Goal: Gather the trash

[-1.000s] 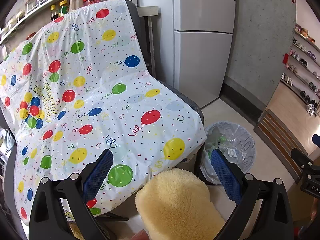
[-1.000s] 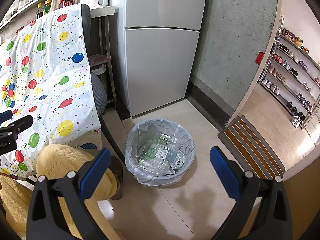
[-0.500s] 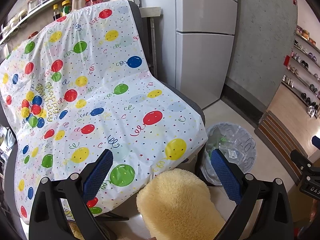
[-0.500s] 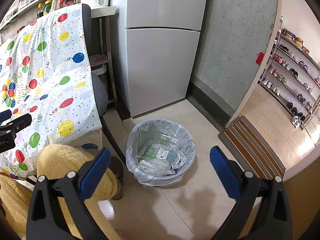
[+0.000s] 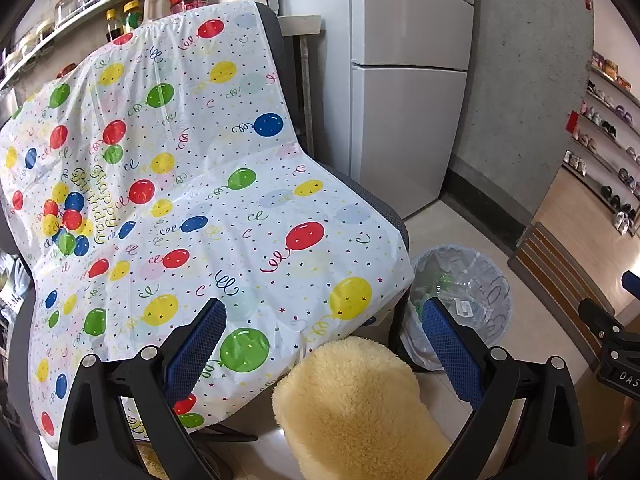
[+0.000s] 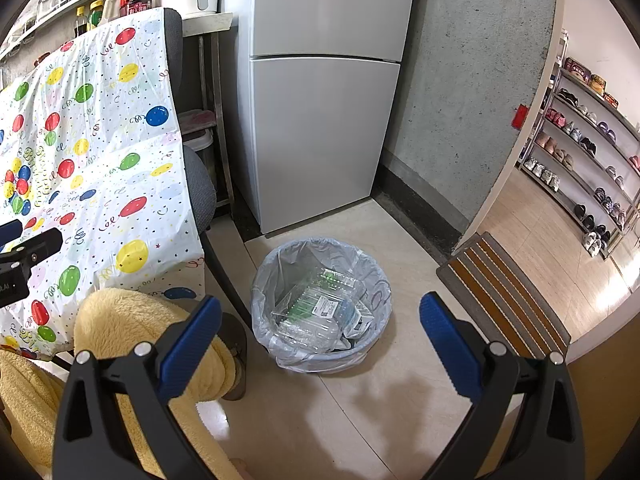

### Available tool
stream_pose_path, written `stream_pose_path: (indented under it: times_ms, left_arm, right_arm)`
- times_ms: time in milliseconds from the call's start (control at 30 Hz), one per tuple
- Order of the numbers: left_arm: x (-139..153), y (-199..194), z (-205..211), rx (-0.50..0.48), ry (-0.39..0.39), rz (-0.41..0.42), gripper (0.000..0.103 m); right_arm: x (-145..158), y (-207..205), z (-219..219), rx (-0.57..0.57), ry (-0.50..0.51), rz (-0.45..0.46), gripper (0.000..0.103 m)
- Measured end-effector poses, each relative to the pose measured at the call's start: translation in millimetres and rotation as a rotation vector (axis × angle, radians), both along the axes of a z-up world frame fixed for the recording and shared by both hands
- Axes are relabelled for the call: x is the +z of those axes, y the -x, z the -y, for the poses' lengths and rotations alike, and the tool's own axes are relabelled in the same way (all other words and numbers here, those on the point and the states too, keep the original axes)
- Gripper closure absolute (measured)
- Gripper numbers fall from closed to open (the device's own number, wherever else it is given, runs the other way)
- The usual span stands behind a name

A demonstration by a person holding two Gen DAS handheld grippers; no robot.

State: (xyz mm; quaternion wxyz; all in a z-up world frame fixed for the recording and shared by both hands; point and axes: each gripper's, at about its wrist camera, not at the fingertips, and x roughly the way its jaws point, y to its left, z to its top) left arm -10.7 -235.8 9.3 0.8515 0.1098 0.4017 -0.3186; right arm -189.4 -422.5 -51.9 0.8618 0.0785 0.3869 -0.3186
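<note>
Holding both tools wide open and empty, I had the left gripper [image 5: 322, 336] over a yellow fleece-clad leg [image 5: 360, 404] and the balloon-print sheet [image 5: 192, 200] draped on a chair. My right gripper [image 6: 320, 334] faced the lined trash bin [image 6: 288, 264], clear plastic containers [image 6: 316, 308] inside it. Behind it stood the fridge [image 6: 320, 120].
</note>
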Motion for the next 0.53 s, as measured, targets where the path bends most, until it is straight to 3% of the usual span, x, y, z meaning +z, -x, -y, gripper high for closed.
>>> stream_pose_path:
  times_ms: [367, 533]
  left_arm:
    - [-1, -1, -2, -0.013, 0.022, 0.002, 0.006]
    - [-18, -26, -28, 0.069, 0.007, -0.049, 0.006]
  right_arm:
    - [-1, -13, -3, 0.015, -0.036, 0.029, 0.006]
    - [5, -75, -25, 0.164, -0.053, 0.048, 0.006]
